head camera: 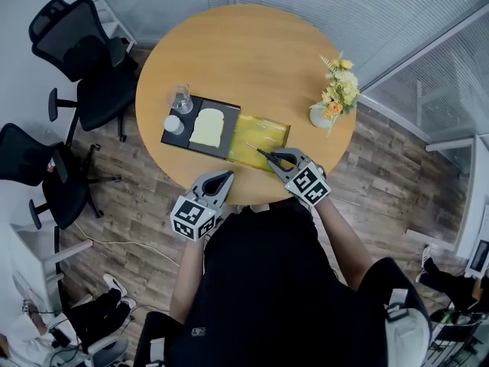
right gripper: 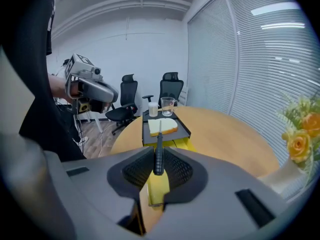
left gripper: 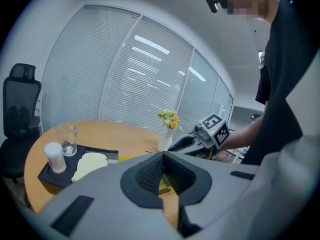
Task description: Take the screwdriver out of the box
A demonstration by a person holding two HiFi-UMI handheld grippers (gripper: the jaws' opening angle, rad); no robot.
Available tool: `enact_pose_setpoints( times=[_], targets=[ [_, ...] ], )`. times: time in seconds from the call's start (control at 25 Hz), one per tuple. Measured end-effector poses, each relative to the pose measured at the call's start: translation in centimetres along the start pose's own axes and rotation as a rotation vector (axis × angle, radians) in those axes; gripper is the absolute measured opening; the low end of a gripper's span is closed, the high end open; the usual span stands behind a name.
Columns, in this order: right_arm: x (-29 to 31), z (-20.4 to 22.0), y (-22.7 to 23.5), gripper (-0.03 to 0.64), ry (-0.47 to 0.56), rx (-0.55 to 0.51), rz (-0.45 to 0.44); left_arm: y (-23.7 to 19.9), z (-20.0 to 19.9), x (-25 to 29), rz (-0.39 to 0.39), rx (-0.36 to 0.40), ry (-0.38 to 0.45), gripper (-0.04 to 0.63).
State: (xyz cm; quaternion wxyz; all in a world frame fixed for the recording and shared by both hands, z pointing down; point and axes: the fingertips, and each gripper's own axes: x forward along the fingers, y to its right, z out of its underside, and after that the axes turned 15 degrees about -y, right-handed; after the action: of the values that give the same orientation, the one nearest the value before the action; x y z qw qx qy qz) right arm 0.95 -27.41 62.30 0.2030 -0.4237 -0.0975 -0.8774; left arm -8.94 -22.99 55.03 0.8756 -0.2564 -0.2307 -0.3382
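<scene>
My right gripper (head camera: 276, 159) is shut on a screwdriver (head camera: 263, 154) with a black handle, held just over the near end of the open yellow box (head camera: 260, 138). In the right gripper view the screwdriver (right gripper: 159, 156) lies between the jaws, its thin shaft pointing towards the black tray (right gripper: 181, 128), and the yellow box (right gripper: 159, 189) shows below. My left gripper (head camera: 221, 180) hovers at the table's near edge, left of the box, shut with nothing in it. In the left gripper view the right gripper (left gripper: 200, 139) shows ahead on the right.
The black tray (head camera: 229, 132) touches the box's left side and holds a bread slice (head camera: 206, 126), a glass (head camera: 182, 98) and a white cup (head camera: 174, 125). A vase of yellow flowers (head camera: 336, 94) stands at the table's right. Office chairs (head camera: 84, 52) stand to the left.
</scene>
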Motion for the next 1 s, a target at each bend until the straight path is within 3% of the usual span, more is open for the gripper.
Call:
enact_pose_setpoints(
  times=[0.52, 1.0],
  targets=[
    [-1.8, -1.4, -0.6, 0.055, 0.147, 0.128, -0.085, 0.2, -0.2, 0.2, 0.020, 0.011, -0.003, 0.006],
    [-3.0, -2.7, -1.3, 0.054, 0.211, 0.162, -0.105, 0.1, -0.2, 0.2, 0.025, 0.011, -0.003, 0.006]
  ],
)
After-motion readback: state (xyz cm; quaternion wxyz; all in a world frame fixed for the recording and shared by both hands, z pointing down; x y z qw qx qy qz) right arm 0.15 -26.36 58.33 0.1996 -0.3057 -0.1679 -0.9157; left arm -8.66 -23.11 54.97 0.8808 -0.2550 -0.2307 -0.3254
